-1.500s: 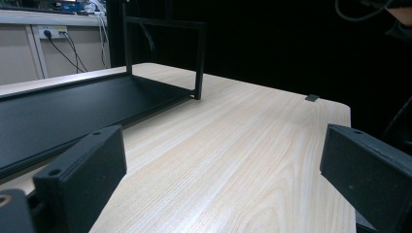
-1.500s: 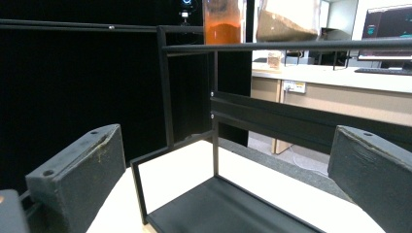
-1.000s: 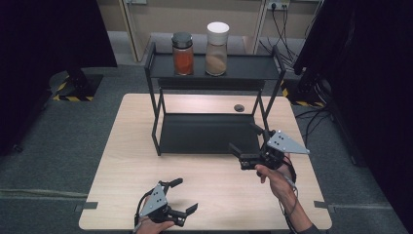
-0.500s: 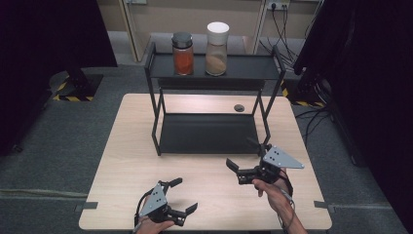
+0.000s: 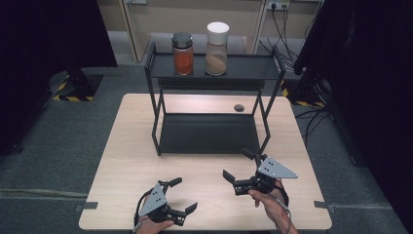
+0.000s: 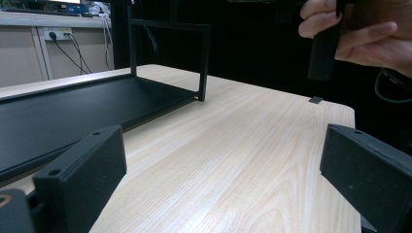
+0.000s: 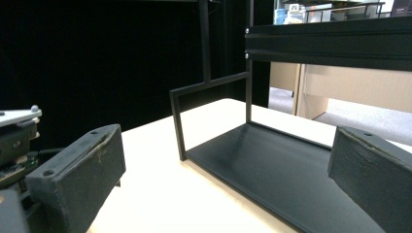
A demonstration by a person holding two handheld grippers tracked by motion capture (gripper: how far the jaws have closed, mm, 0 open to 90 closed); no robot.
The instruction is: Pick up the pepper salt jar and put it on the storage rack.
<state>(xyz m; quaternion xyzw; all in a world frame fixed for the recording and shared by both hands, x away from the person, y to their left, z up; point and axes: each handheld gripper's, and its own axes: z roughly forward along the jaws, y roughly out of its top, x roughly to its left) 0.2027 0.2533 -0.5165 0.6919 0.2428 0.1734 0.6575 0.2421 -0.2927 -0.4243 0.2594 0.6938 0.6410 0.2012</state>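
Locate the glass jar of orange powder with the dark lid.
In the high view, the glass jar of orange powder stands on the black metal rack's top shelf, left of the white-lidded jar of beige powder.

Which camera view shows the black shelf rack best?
The high view: the whole black shelf rack with both jars on top. The left gripper view shows its bottom tray and one post; the right gripper view shows the bottom tray and the top shelf's edge.
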